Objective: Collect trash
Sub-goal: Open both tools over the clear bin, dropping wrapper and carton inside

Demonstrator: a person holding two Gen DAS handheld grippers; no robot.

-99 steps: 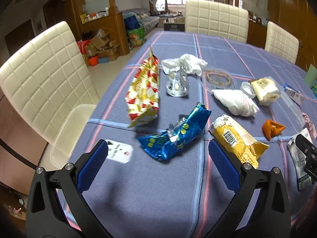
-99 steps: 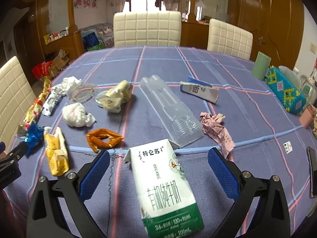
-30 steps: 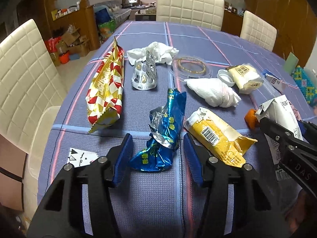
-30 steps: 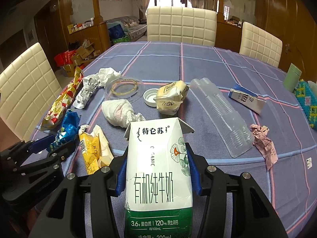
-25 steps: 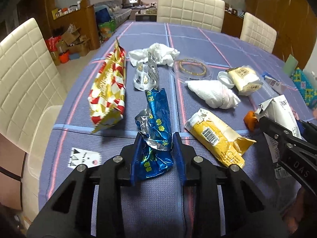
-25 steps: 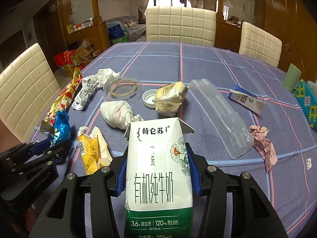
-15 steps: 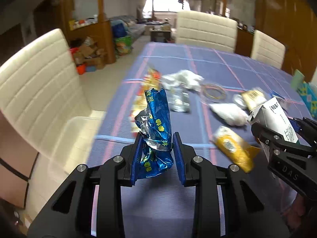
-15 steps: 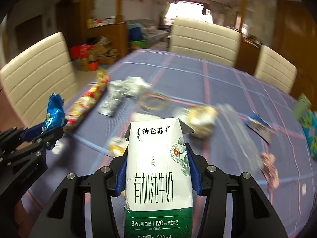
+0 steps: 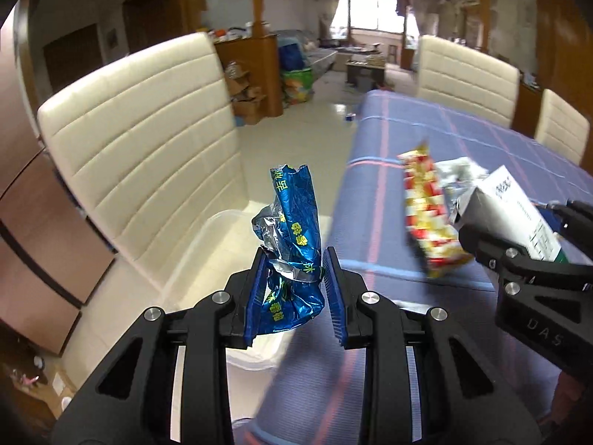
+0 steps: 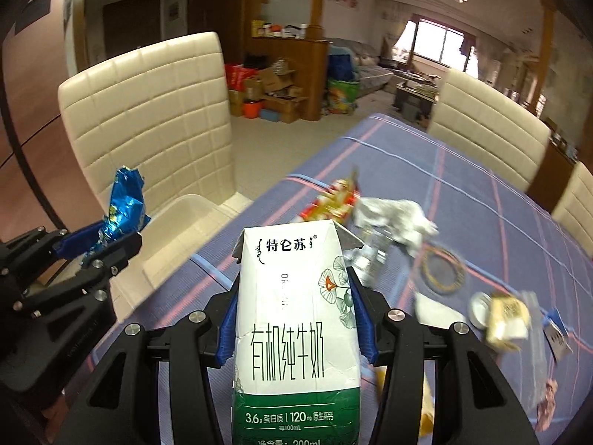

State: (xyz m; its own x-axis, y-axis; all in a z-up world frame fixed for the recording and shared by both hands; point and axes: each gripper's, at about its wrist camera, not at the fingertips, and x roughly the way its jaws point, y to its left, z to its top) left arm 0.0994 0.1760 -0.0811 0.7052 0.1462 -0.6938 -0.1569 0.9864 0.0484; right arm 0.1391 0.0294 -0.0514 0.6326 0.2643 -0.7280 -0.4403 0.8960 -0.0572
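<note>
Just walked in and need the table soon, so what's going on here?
Someone is clearing trash with two handheld grippers. The left gripper is clamped on a crumpled blue wrapper, held over a clear plastic bin on the chair seat. The right gripper grips a milk carton. More wrappers and tissues lie on the blue tablecloth.

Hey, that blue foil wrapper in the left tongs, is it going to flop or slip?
The blue foil wrapper is crumpled, so probably very light. Its top stands upright above the left tongs, suggesting it holds shape rather than drooping. The glossy foil could slip, though the creases likely help.
</note>
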